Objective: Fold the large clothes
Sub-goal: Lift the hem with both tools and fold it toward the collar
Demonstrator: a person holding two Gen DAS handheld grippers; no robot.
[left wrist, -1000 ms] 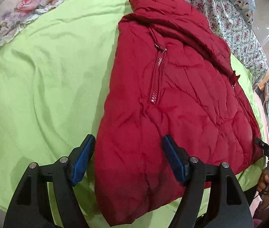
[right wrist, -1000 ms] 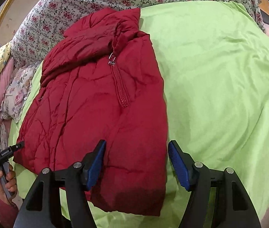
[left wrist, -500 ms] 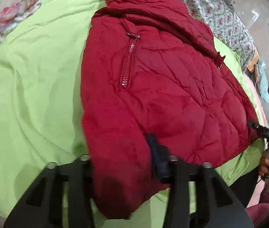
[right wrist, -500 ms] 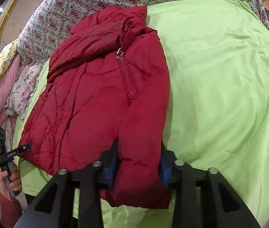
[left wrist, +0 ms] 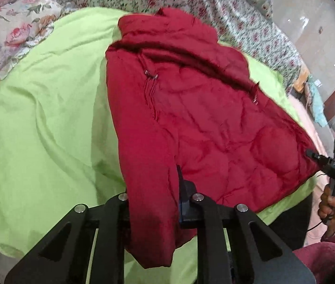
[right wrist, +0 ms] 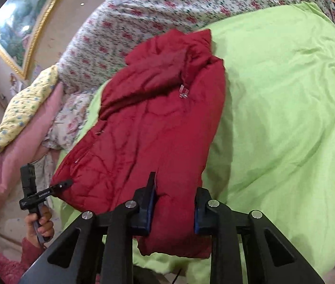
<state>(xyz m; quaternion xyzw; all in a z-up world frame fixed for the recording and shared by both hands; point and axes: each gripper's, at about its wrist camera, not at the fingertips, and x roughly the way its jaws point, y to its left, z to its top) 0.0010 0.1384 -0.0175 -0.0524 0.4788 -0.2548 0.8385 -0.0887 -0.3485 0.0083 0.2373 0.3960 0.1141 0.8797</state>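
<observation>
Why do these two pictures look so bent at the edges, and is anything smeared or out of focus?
Both views come through fisheye lenses, so the bed bulges and dark rims fill the corners. In the left wrist view the red jacket shows motion smear, its zipper doubled. In the right wrist view the zipper pull is ghosted too, while the green sheet has a soft sheen and no harsh glare.

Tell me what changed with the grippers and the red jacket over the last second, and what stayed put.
Both grippers went from open astride the red jacket's near hem to clamped on it: the left gripper and right gripper have just been closing, each with a corner of hem between its jaws. The hem now bunches and lifts off the green sheet. The collar end lies on the sheet as before, and the floral bedding is unmoved.
</observation>
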